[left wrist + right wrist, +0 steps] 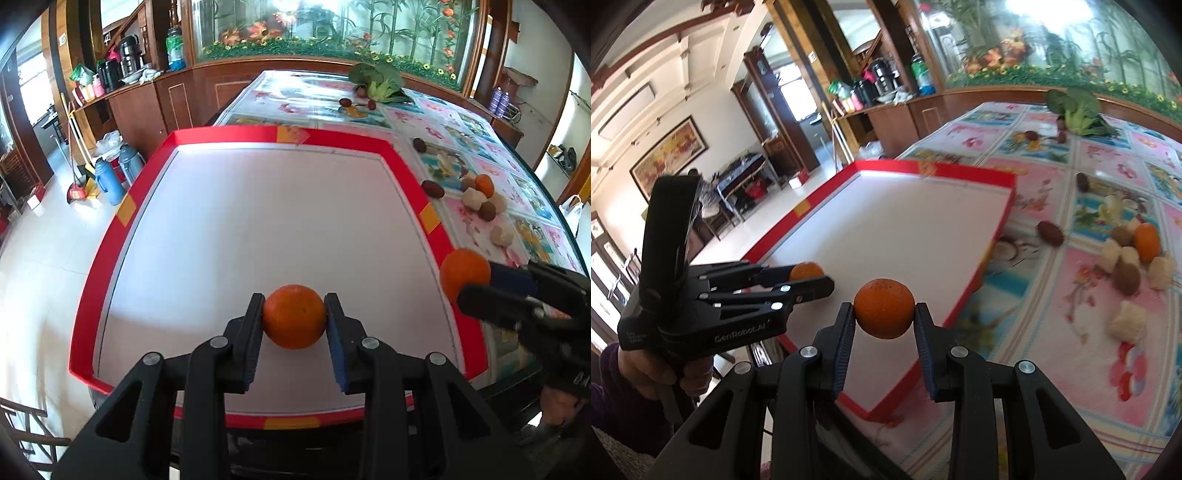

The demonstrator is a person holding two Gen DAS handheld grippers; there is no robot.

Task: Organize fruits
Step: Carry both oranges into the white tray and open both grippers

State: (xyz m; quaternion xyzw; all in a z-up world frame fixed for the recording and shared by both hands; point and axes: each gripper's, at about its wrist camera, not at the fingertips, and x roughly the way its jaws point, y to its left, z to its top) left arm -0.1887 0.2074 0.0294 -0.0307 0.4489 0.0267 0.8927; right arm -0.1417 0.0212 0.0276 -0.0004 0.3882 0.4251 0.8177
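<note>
Oranges clamped in both my left gripper and right gripper, hovering over the empty red tray, so nothing's sorted yet and the pile on the table waits.

You're in a wood-panelled room w/ a pale tiled floor. Big aquarium sits behind the table; framed painting hangs on the white wall.

Bright daylight, fisheye-curved edges; right view's table is motion-blurred.
</note>
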